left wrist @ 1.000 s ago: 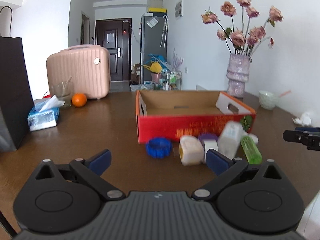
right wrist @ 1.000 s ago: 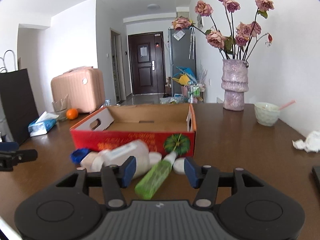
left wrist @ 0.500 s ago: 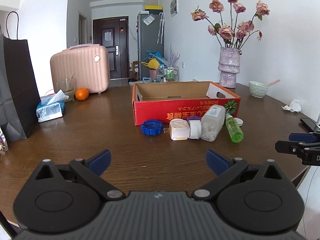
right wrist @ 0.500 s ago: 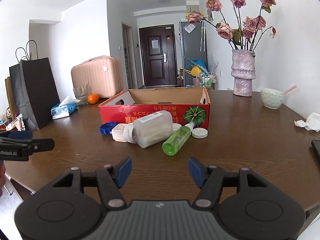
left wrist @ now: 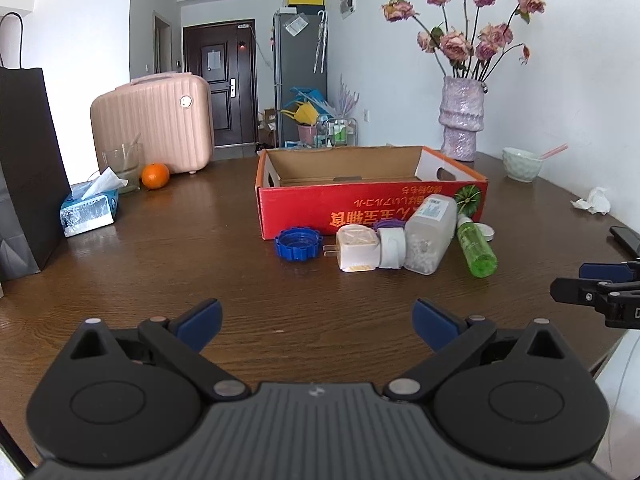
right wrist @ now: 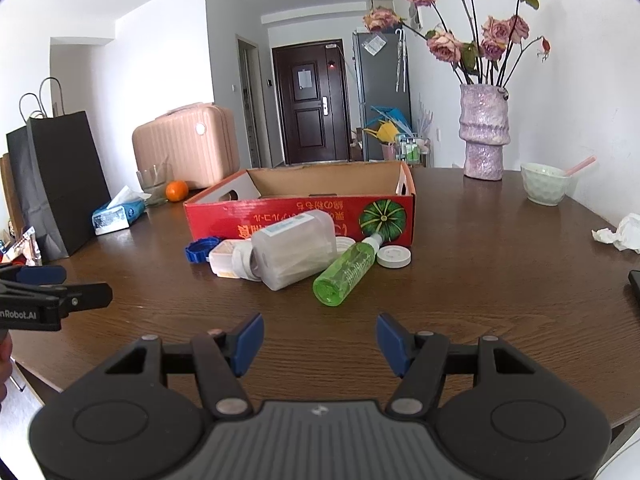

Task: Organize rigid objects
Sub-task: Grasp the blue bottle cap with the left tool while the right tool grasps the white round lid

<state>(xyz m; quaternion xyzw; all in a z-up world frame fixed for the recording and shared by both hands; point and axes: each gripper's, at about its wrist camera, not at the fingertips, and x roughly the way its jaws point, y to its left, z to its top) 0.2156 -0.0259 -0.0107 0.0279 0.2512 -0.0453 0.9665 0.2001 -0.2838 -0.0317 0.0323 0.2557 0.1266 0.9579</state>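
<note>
A red cardboard box (left wrist: 372,208) (right wrist: 300,216) stands open on the brown table. Along its near side lie a blue lid (left wrist: 298,243) (right wrist: 200,250), a white plug adapter (left wrist: 357,248) (right wrist: 224,260), a white roll (left wrist: 391,247), a clear plastic jar (left wrist: 432,234) (right wrist: 294,248) on its side, a green spray bottle (left wrist: 476,246) (right wrist: 348,274) and a white cap (right wrist: 394,257). My left gripper (left wrist: 316,322) is open and empty, well short of the row. My right gripper (right wrist: 320,342) is also open and empty, just short of the green bottle's base.
A black paper bag (left wrist: 24,168), a tissue pack (left wrist: 90,210), a glass, an orange (left wrist: 155,175) and a pink suitcase (left wrist: 154,124) stand at the left. A vase of flowers (right wrist: 484,132), a bowl (right wrist: 544,184), crumpled tissue (right wrist: 620,232) and a phone stand at the right.
Both grippers have drawn back from the row of objects toward the table's near edge. The right gripper's jaws stand slightly wider than one second ago.
</note>
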